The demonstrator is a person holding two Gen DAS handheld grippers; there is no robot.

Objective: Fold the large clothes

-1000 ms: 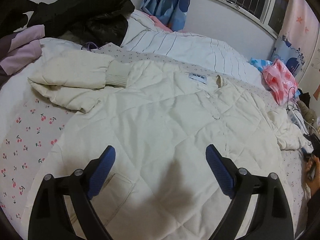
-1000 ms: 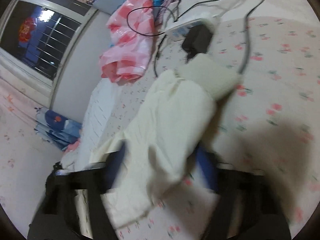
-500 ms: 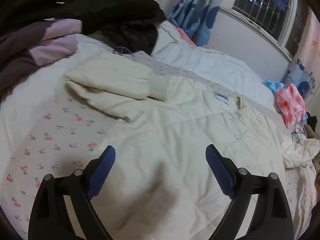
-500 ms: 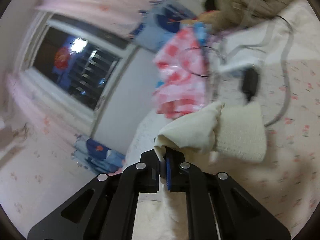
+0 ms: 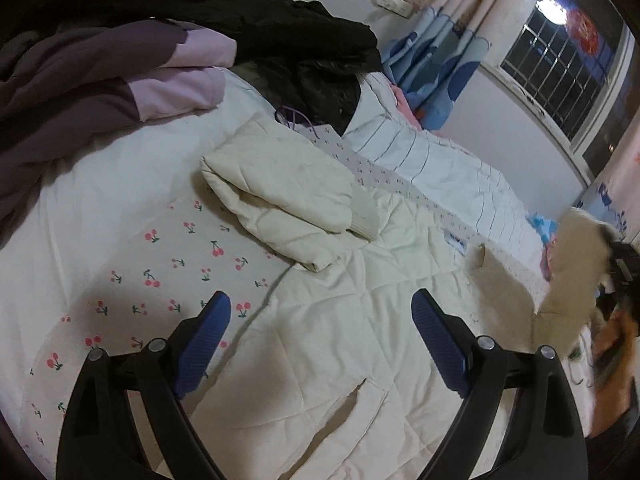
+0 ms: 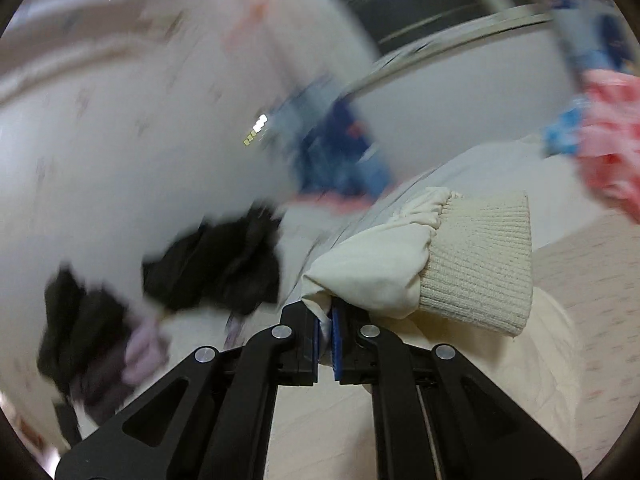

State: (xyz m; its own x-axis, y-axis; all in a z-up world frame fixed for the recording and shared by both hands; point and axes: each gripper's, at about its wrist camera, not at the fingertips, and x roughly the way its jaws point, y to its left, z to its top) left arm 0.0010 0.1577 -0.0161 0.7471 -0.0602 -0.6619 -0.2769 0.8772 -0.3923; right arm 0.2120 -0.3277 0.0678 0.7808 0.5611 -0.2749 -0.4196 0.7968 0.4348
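Observation:
A cream quilted jacket [image 5: 360,340] lies spread on the bed, its left sleeve [image 5: 280,188] folded over the shoulder area. My left gripper [image 5: 320,332] hovers open above the jacket's body, nothing between its blue pads. My right gripper [image 6: 326,334] is shut on the fabric of the other sleeve [image 6: 384,272], just behind the ribbed cuff [image 6: 480,264], and holds it lifted in the air. In the left wrist view that raised sleeve [image 5: 576,264] appears blurred at the right edge.
A pile of black and purple clothes [image 5: 120,64] sits at the bed's far left. A striped white duvet [image 5: 440,160] lies behind the jacket. A pink plastic bag [image 6: 612,152], blue curtains [image 5: 432,60] and a barred window [image 5: 560,60] line the far side. The cherry-print sheet [image 5: 160,280] shows at left.
My right gripper shut on the sleeve near its cuff, then swung it up off the bed while rolling. My left gripper drifted left over the jacket and stayed open.

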